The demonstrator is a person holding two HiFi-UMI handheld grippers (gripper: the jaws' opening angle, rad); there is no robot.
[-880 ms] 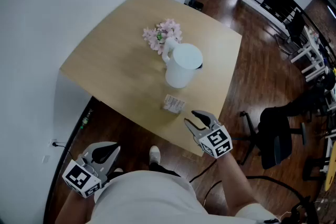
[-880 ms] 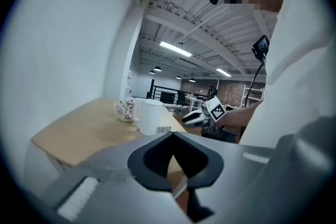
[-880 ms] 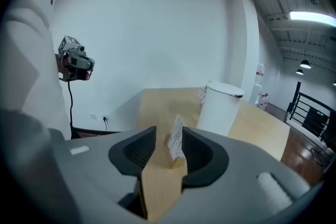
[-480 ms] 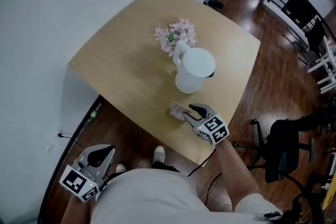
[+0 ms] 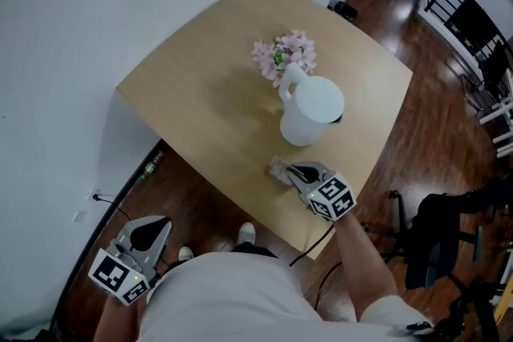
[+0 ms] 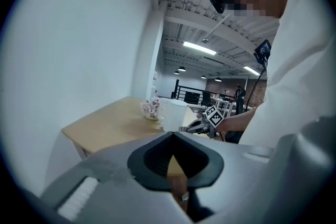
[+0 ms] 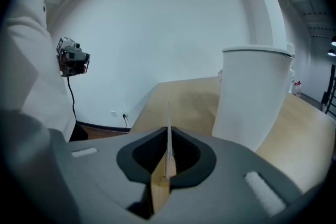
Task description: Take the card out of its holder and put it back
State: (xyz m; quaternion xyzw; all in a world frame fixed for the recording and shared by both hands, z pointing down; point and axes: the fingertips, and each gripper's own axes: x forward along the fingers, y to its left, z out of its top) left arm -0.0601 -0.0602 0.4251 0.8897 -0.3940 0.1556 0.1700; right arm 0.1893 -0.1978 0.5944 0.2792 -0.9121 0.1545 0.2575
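Observation:
A small card holder (image 5: pixel 277 167) with a pale card stands near the front edge of the wooden table (image 5: pixel 200 92), just in front of a white pitcher (image 5: pixel 311 113). My right gripper (image 5: pixel 293 171) has its tips at the holder and hides part of it. In the right gripper view the jaws (image 7: pixel 168 136) are shut on the thin card (image 7: pixel 168 120), seen edge-on and upright. My left gripper (image 5: pixel 151 227) hangs low at my left side, off the table, shut with nothing in it. The left gripper view (image 6: pixel 176 165) looks across the table.
Pink flowers (image 5: pixel 284 54) stand behind the pitcher (image 7: pixel 252 97). A white wall runs along the table's left side. Dark wood floor surrounds the table, with a black office chair (image 5: pixel 437 228) at the right and a cable on the floor at the left.
My right gripper has moved forward over the table edge to the card holder, and its jaws have gone from apart to shut on the card. The left gripper has stayed low.

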